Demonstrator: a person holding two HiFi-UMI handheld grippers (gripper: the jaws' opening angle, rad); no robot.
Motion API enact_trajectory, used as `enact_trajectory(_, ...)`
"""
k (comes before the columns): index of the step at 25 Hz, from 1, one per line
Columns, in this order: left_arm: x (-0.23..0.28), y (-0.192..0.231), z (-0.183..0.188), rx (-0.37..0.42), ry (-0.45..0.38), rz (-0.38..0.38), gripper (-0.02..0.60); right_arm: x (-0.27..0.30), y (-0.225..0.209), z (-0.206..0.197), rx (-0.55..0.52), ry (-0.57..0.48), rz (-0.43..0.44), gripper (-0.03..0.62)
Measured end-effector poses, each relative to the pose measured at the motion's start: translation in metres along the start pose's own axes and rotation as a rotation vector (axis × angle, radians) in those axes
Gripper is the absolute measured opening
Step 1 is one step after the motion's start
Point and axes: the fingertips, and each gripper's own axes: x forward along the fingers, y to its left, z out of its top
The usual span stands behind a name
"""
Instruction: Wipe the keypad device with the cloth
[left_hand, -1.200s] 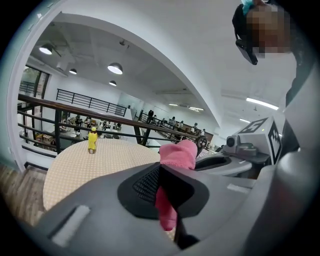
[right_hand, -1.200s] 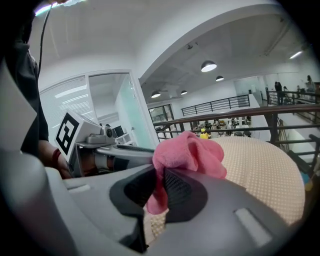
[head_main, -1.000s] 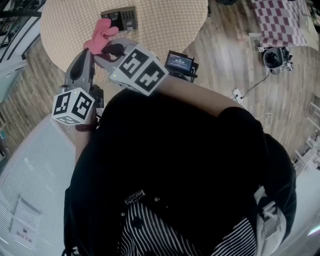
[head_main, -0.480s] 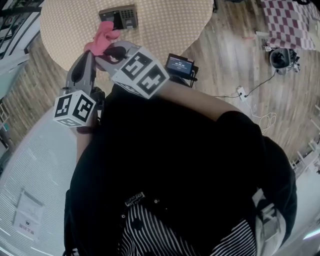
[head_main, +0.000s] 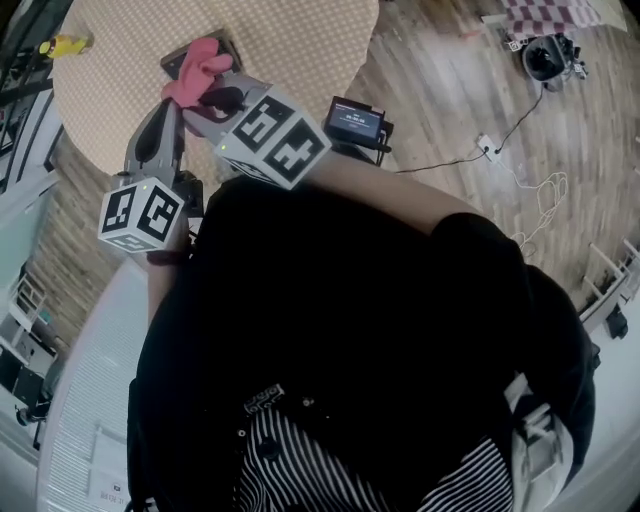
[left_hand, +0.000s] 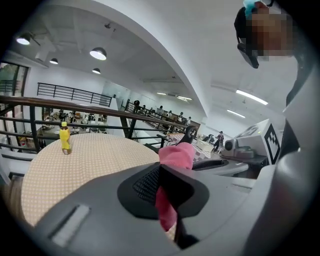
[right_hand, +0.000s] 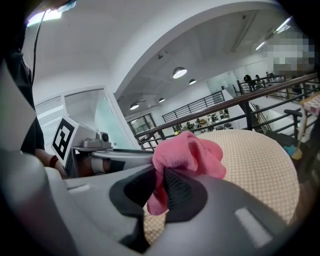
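A pink cloth is bunched up over the round table, held between both grippers. In the head view it covers most of the dark keypad device, of which only an edge shows. My left gripper reaches up from the lower left, and in the left gripper view the cloth runs through its closed jaws. My right gripper comes in from the right, and in the right gripper view it pinches the cloth. The keypad device shows in neither gripper view.
The table has a beige dotted cover. A yellow bottle stands at its far left edge. A small black screen unit sits beside the table. Cables trail over the wooden floor. Railings lie behind the table.
Both grippers and the cloth have moved closer to the keypad device, which the cloth now overlaps in the head view. The head view has swung, bringing the yellow bottle into sight.
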Motion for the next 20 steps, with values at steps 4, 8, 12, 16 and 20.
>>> enact_trajectory(4, 0.006, 0.008, 0.006, 0.007, 0.014, -0.044, 0.002, 0.007, -0.005, 0.007, 0.020, -0.006, -0.043, 0.046)
enact_trajectory(8, 0.004, 0.024, -0.001, 0.001, 0.038, -0.074, 0.002, 0.024, -0.002, 0.002, 0.038, -0.004, -0.066, 0.046)
enact_trajectory(12, 0.003, 0.049, -0.011, -0.007, 0.058, -0.090, 0.002, 0.051, 0.000, -0.005, 0.051, 0.007, -0.080, 0.046)
enact_trajectory(16, -0.002, 0.068, -0.030, -0.030, 0.093, -0.115, 0.002, 0.070, 0.008, -0.023, 0.076, 0.050, -0.105, 0.046)
enact_trajectory(20, -0.007, 0.131, -0.036, -0.055, 0.120, -0.125, 0.002, 0.134, 0.014, -0.022, 0.098, 0.081, -0.114, 0.046)
